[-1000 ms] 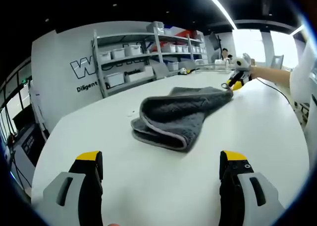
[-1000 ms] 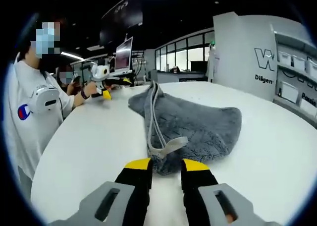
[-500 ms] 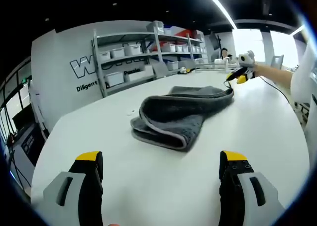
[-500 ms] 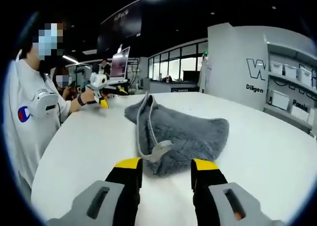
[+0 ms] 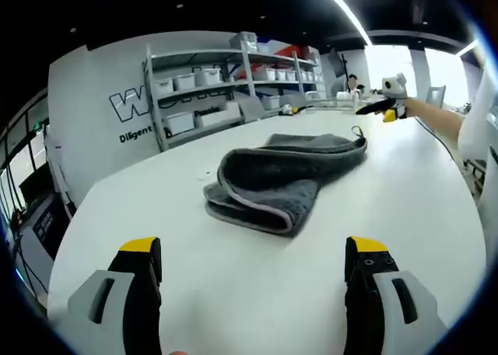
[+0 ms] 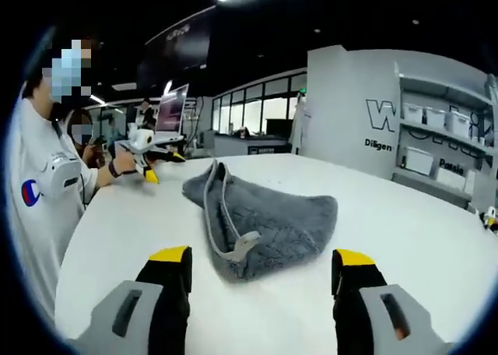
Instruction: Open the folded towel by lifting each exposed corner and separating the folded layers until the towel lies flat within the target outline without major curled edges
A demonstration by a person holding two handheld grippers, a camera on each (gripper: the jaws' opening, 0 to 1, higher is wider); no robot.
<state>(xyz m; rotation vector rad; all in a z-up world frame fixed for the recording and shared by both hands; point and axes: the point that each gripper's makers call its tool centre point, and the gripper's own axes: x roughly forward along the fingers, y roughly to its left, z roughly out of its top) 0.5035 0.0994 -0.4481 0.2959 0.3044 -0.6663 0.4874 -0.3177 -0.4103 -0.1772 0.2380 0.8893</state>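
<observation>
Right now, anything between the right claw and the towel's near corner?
Nothing visible. In the right gripper view the right claw stands open with only bare white table between its jaws and the folded grey towel. The towel's near corner with its pale edge band faces the claw, unobstructed.

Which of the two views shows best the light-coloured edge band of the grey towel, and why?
The right gripper view: the towel lies close, and its light edge band runs along the top fold to a loose end. In the left gripper view the towel lies farther away, and the band appears as a thin pale line along the near folded edge.
</observation>
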